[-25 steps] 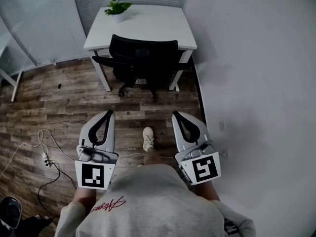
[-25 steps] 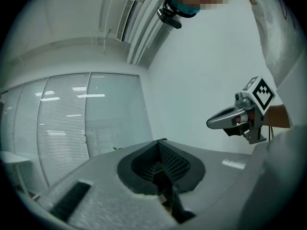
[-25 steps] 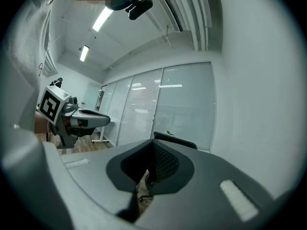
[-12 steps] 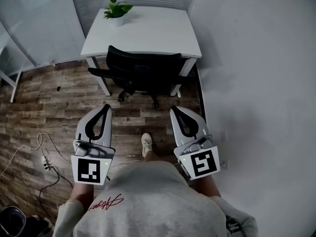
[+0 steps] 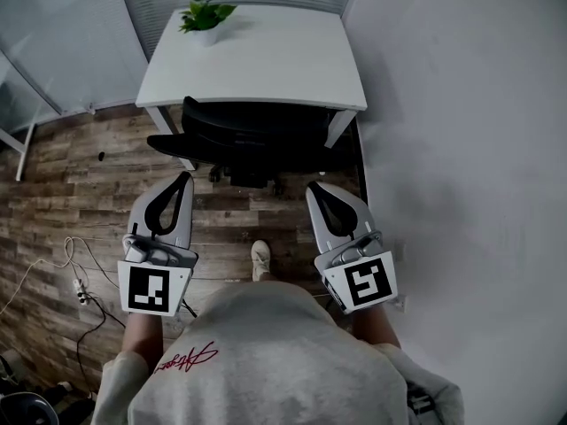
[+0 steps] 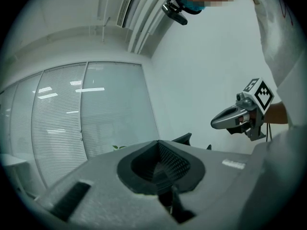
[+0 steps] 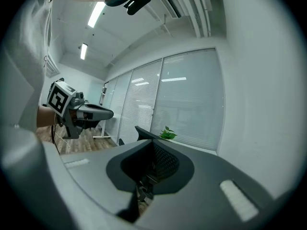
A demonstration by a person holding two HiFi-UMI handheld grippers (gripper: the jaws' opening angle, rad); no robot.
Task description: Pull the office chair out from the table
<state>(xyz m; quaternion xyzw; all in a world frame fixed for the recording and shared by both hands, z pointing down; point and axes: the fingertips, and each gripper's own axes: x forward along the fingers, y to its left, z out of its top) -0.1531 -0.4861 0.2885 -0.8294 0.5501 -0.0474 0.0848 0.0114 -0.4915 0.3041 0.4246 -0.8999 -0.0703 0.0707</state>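
Wood-plank floor (image 5: 80, 158) runs up to a white counter (image 5: 266, 51) at 12 o'clock, where the black office chair (image 5: 252, 135) sits tucked under the near edge, backrest toward the person. Over the last second the chair has drawn nearer in the head view, so the person is closing in on it. The left gripper (image 5: 182, 177), at the chair's 8 o'clock, and the right gripper (image 5: 317, 187), at its 4 o'clock, both have their jaws pressed together on nothing. Their tips are near the backrest but not touching it. The approach looks almost done, and no pull has started.

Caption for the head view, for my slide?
Black office chair tucked under the white table; left hand-held gripper and right hand-held gripper, both shut and empty, held short of it.
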